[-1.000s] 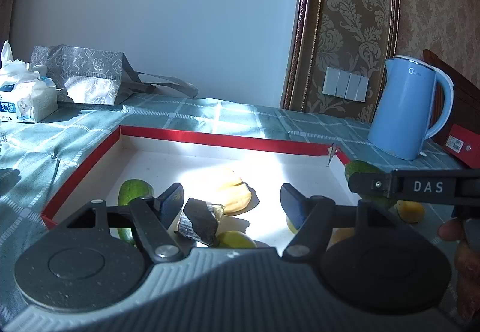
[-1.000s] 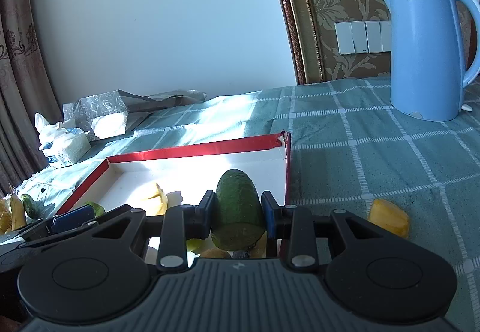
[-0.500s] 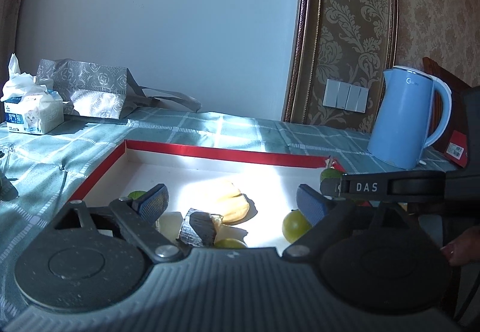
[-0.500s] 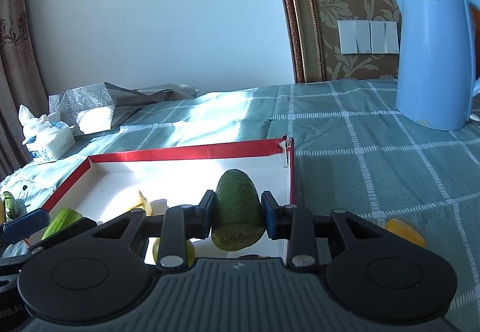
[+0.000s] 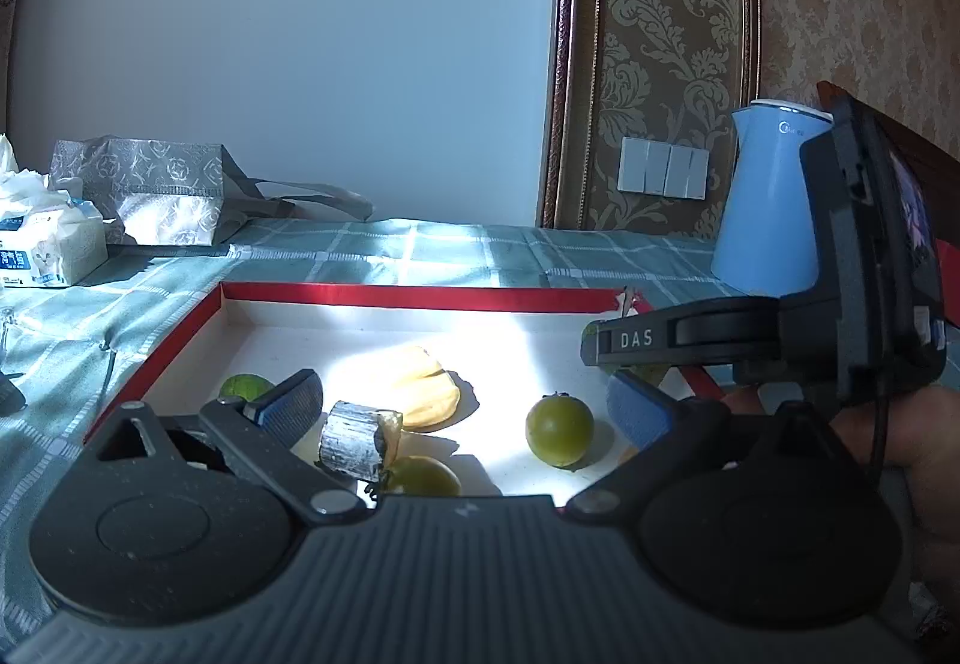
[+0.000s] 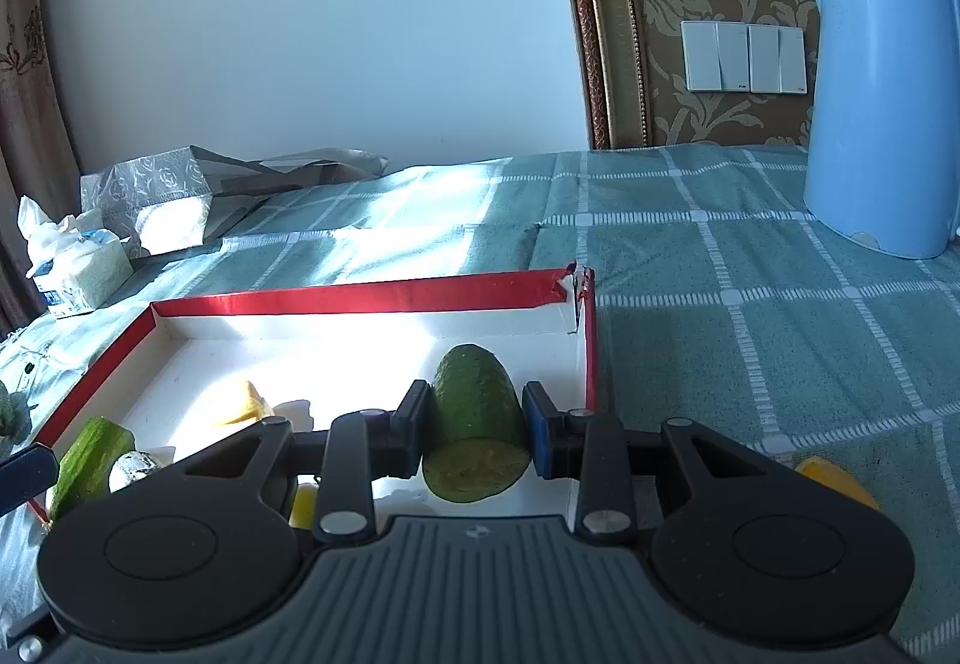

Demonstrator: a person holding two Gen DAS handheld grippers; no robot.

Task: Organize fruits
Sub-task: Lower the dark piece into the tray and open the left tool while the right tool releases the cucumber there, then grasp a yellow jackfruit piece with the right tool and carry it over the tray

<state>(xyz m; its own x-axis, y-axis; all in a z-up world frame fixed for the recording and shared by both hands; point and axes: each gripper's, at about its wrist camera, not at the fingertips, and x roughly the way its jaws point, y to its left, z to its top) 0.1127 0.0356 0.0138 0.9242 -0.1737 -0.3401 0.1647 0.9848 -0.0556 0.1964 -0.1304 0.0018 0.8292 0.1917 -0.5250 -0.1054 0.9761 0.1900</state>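
Observation:
A red-rimmed white box lies on the green checked cloth. In the left wrist view it holds a yellow fruit piece, a foil-wrapped piece, a round green fruit, another green fruit and a cucumber piece. My left gripper is open and empty above them. My right gripper is shut on a cut cucumber piece, held over the box's right side. Its body shows in the left wrist view.
A blue kettle stands at the back right. A tissue pack and a silver bag lie at the back left. A yellow fruit piece lies on the cloth right of the box. Another cucumber piece sits in the box's left corner.
My left gripper has opened wider and drawn back a little over the box. My right gripper has carried the cucumber piece left, over the box.

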